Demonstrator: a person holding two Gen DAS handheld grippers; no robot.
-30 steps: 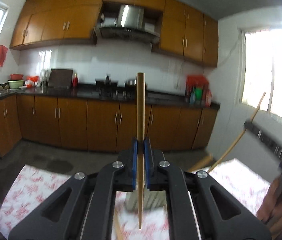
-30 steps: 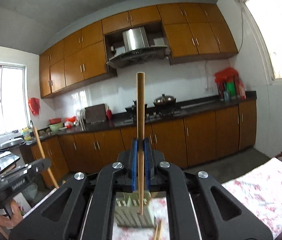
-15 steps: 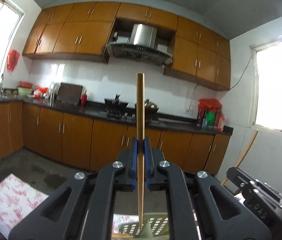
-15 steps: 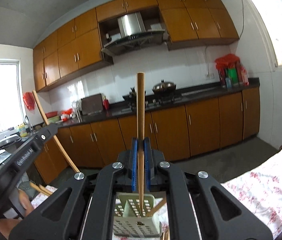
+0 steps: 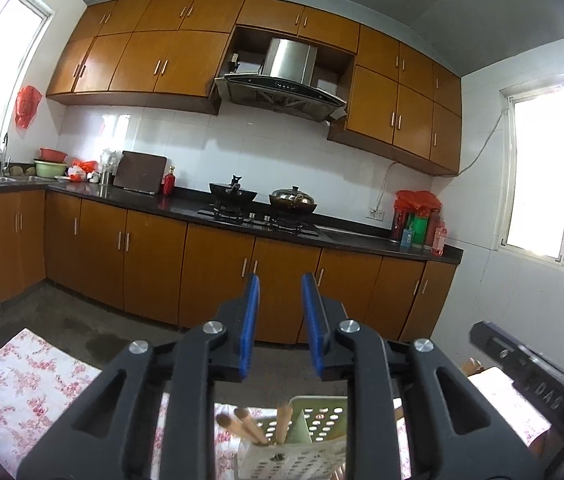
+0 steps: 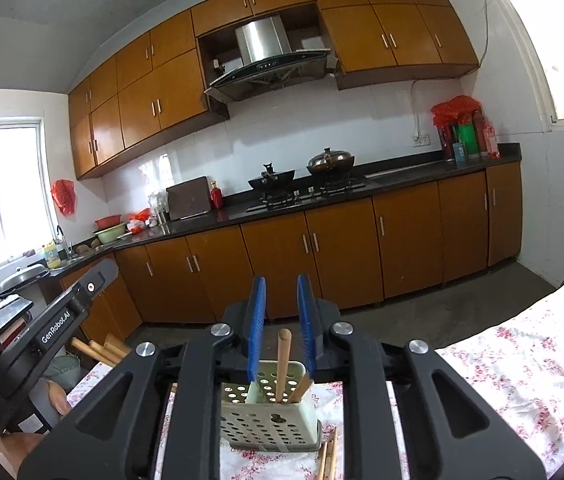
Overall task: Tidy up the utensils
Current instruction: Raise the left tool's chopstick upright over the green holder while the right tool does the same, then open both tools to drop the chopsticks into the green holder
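Note:
A pale green perforated utensil holder (image 6: 270, 420) stands on the floral tablecloth, also low in the left wrist view (image 5: 306, 440). Wooden chopsticks (image 6: 282, 364) stand upright in it; their tops show in the left wrist view (image 5: 242, 426). My right gripper (image 6: 281, 320) is open and empty just above the holder, with one chopstick top between its blue pads. My left gripper (image 5: 280, 320) is open and empty above the holder. The other gripper's body shows in each view (image 6: 62, 320) (image 5: 522, 364).
More chopsticks (image 6: 328, 458) lie on the floral tablecloth (image 6: 522, 360) in front of the holder. Beyond the table are a concrete floor, brown kitchen cabinets (image 5: 218, 272) and a counter with a stove and pots.
Both grippers lowered toward the holder and opened. The chopstick each one held now stands in the holder.

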